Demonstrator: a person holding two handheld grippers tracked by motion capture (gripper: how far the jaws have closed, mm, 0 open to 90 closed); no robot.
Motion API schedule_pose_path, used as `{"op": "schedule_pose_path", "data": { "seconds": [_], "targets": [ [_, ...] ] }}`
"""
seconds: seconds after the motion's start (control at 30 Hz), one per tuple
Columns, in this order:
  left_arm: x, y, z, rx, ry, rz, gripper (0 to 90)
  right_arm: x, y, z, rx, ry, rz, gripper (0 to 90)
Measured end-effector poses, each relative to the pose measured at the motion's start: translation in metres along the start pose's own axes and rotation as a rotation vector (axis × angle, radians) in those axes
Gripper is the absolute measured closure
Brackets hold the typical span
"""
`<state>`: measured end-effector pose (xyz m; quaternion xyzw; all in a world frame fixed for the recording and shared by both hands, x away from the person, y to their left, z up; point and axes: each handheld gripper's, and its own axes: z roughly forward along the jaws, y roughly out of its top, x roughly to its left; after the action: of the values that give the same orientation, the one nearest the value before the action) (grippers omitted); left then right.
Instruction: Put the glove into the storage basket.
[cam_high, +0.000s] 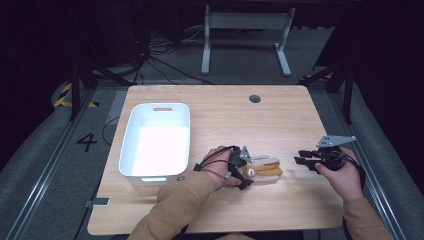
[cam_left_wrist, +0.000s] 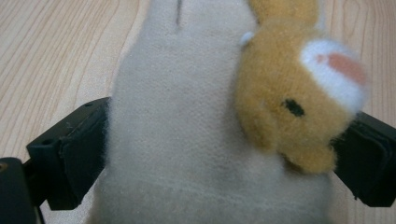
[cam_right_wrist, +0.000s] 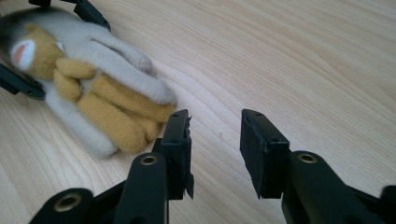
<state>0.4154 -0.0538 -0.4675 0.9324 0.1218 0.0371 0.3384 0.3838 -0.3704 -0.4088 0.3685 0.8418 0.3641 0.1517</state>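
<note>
The soft toy (cam_high: 262, 171) lies on the table (cam_high: 280, 125), right of the white bin (cam_high: 155, 140); the left gripper (cam_high: 245, 167) has its jaws on either side of the toy's head end, touching its flanks and gripping it. The right gripper (cam_right_wrist: 215, 140) rests apart, jaws parted with bare wood between them, just beside the toy's feet.

Lab: floor cables (cam_high: 165, 55), hazard tape (cam_high: 64, 95)
</note>
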Motion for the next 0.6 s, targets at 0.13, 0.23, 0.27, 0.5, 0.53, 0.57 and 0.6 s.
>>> {"op": "schedule_pose_path", "data": {
  "seconds": [0.13,0.23,0.27,0.5,0.53,0.57,0.6],
  "targets": [
    [0.000,-0.003,-0.003,-0.040,0.018,-0.015,17.7,0.000,0.000,0.000,-0.003,0.002,-0.002,63.3],
    [-0.001,-0.003,-0.004,-0.041,0.024,-0.027,20.2,0.001,0.001,0.000,-0.004,0.000,-0.002,63.3],
    [-0.002,-0.002,-0.006,-0.036,0.025,-0.029,25.0,0.001,0.001,0.000,-0.004,0.000,-0.003,63.3],
    [-0.005,0.005,-0.010,0.015,0.042,-0.054,50.8,0.001,0.001,0.000,-0.013,0.002,-0.005,63.1],
    [-0.005,0.006,-0.010,0.016,0.047,-0.060,53.2,0.001,0.001,0.000,-0.013,0.001,-0.005,63.1],
    [-0.005,0.006,-0.010,0.023,0.051,-0.069,54.2,0.001,0.001,0.000,-0.013,0.001,-0.005,63.1],
    [-0.005,0.007,-0.010,0.025,0.051,-0.069,55.5,0.001,0.001,0.000,-0.013,0.001,-0.005,63.2]
  ]
}}
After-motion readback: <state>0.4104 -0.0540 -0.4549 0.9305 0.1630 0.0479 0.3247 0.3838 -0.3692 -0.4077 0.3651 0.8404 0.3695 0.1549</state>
